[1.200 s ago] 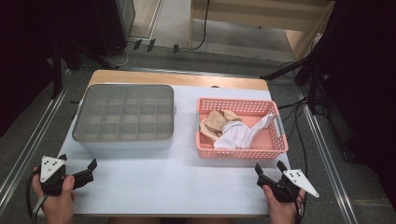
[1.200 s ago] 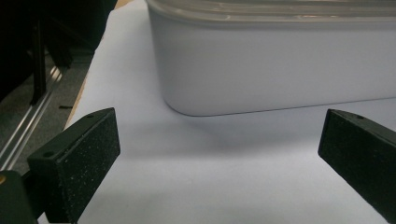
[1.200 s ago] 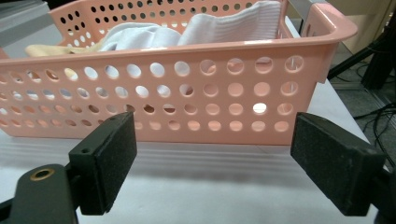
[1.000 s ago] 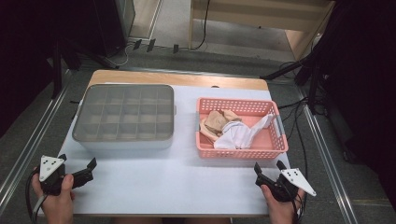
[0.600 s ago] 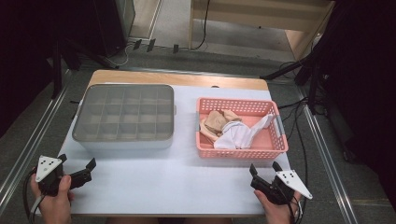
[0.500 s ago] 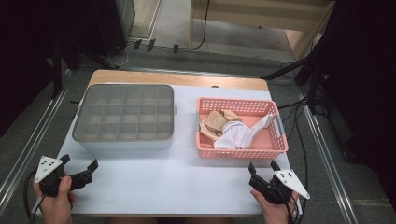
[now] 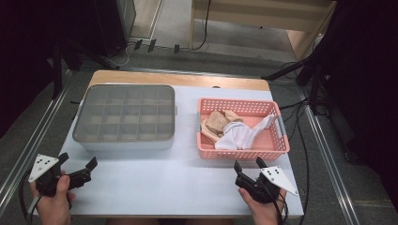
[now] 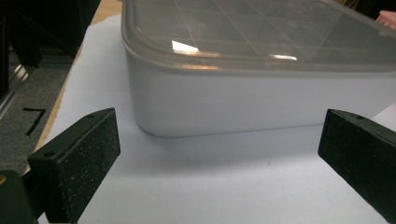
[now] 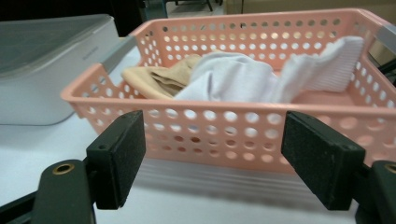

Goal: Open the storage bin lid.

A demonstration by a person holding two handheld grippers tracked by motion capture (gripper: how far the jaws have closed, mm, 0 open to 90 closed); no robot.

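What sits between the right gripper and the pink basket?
Nothing: in the high view, only bare white tabletop separates the right gripper from the pink basket. The right gripper view shows its open jaws facing the basket's near wall.

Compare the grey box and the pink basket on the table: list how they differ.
The grey box is closed under a translucent lid, while the pink basket is open on top. The grey box has solid pale walls; the pink basket's walls are perforated. Through its lid the grey box shows a grid of compartments, while the pink basket holds loose white cloth and tan cloth. Both are rectangular and sit on the white table.
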